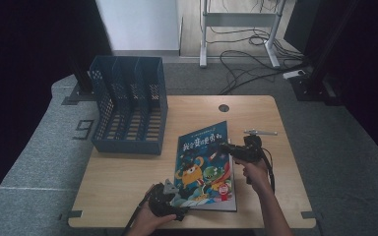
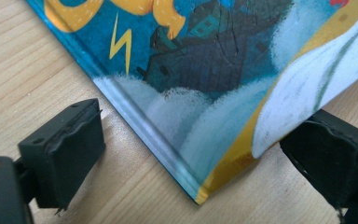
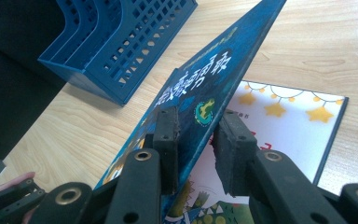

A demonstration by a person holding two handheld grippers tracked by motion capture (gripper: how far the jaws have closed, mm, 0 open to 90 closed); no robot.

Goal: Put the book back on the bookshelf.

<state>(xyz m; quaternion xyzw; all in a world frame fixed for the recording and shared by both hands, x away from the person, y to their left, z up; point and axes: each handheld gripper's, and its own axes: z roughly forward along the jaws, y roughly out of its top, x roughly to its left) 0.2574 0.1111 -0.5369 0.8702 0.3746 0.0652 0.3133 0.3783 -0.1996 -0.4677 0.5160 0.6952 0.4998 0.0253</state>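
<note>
Right gripper (image 3: 193, 140) nearly closed around the picture book's front cover (image 3: 205, 88), lifting it open; left gripper (image 2: 191, 154) wide open, straddling the spine corner; next: swing cover over.

Wooden table (image 1: 128, 172): bears blue file rack (image 1: 129, 105), picture book (image 1: 206, 167), pen (image 1: 260, 132); round cable hole.

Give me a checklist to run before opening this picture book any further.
1. Front cover sits between the right gripper fingers: ok.
2. Firm pinch on that cover: cannot tell.
3. Cover lifted off the first page: ok.
4. Left gripper open, straddling the bottom corner of the book: ok.
5. Left fingers pinning the book down: not ok.
6. File rack stands apart from the book: ok.
</note>
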